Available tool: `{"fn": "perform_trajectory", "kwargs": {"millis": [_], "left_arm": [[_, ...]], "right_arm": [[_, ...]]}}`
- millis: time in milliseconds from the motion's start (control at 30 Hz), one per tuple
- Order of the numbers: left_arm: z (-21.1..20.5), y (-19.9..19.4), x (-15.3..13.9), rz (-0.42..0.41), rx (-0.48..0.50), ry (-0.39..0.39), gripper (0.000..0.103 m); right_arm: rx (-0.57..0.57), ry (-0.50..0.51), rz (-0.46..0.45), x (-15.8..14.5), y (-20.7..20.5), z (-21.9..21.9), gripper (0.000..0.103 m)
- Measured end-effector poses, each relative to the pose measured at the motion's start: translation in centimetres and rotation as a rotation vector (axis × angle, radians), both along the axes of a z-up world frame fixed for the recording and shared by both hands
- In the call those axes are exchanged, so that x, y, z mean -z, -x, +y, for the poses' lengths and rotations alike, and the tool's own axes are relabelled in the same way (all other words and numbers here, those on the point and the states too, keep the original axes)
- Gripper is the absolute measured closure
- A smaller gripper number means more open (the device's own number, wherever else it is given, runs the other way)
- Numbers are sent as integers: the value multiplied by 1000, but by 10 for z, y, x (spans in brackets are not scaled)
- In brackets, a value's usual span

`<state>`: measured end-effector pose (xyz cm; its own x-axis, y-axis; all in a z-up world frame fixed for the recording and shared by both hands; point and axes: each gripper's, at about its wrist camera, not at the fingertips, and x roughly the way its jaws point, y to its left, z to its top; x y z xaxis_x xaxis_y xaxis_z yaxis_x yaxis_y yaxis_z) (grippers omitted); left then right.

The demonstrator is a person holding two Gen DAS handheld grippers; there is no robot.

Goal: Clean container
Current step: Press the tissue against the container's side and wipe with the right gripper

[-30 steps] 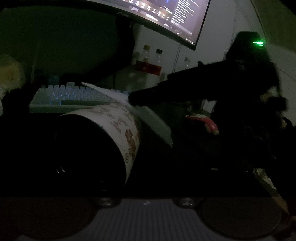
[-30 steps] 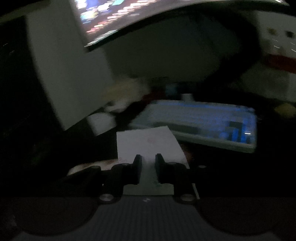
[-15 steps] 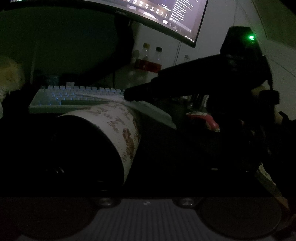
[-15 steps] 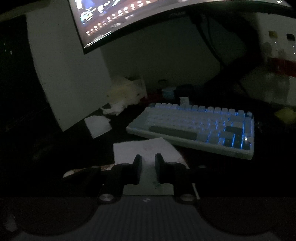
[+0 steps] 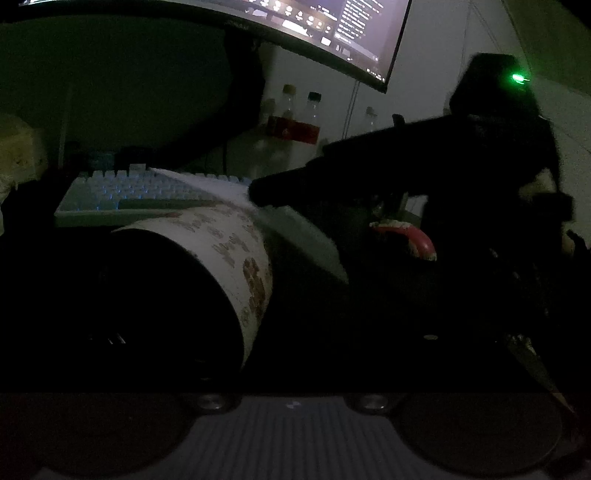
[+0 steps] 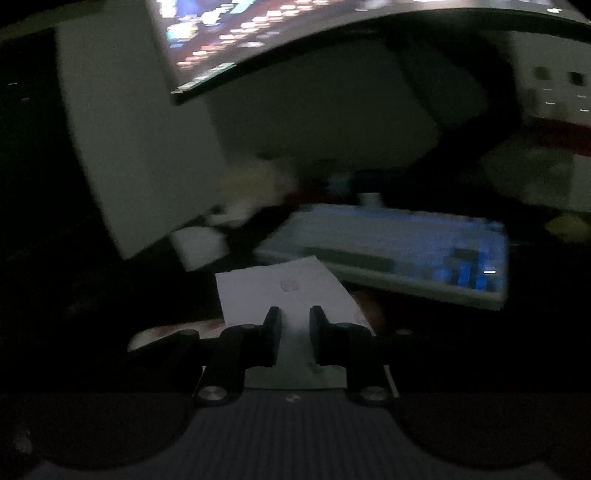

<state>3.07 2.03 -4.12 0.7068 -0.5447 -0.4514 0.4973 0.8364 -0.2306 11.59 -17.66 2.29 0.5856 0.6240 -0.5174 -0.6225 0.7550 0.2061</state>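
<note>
A white container (image 5: 236,243) with brown patterns lies tilted, its dark mouth filling the lower left of the left wrist view. Its wall runs down toward my left gripper, whose fingers are lost in the dark. My right gripper (image 5: 258,192) reaches in from the right. It is shut on a white tissue (image 5: 306,236), which rests against the container's upper outer wall. In the right wrist view the tissue (image 6: 280,288) is pinched in the right gripper (image 6: 295,325), and the container's patterned rim (image 6: 166,332) shows just below and to the left.
A backlit keyboard (image 5: 129,192) lies behind the container under a curved monitor (image 5: 314,29). Bottles (image 5: 295,122) stand at the back. A red and white object (image 5: 410,236) sits under the right arm. Crumpled paper (image 6: 199,243) lies left of the keyboard.
The tissue's free end dropped flat half a second ago and now stands up over the keyboard again. The right gripper rocked slightly. The container stays put.
</note>
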Motion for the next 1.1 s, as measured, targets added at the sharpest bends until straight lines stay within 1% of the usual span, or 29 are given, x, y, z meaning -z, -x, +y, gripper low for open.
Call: {"fn": "perform_trajectory", "kwargs": {"millis": [33,133,233,267,300,367,433,533,633,767,833,900,967,1000,1067,1100], "left_arm": [[-1,0,0,-2,0,-4,7],[-2,1,1,-3,5,-4,6],[-5,2,1,-5,6,-10,5],[-6,3,1,-7,9,-13,5],[-8,4,2,-10,12,-22,5],[-10,7,3,-19,17,-43,5],[-11,9,3,-20,26,-40,5],[-12,11,3,-21,37,-35,5],[-13,12,4,-20,39,-29,4],[-15,13,4,-25,50,-37,2],[-18,15,3,-33,50,-53,2],[-19,16,3,-32,50,-54,2],[-18,15,2,-27,52,-47,2],[-18,15,2,-26,53,-45,2],[-18,16,2,-24,54,-45,2],[-18,16,1,-24,55,-45,2]], "right_arm": [[0,-4,8,0,0,-2,82],[-72,-32,17,0,13,1,82],[-191,-56,21,0,31,6,82],[-206,-57,22,0,34,7,82],[-208,-51,17,-1,34,8,82],[-170,-32,7,-2,28,6,83],[-112,-19,0,-3,20,3,83],[-52,-44,20,-1,5,-4,83],[-54,-54,34,-1,9,-6,84],[-187,-69,61,-2,27,-4,83],[-192,-63,64,-3,30,-6,84],[-152,-43,57,-3,26,-10,85],[-60,-4,46,-2,17,-14,85],[-41,-1,48,-1,14,-16,85],[-37,-17,69,-2,14,-18,83],[-75,-22,69,-2,19,-15,83]]}}
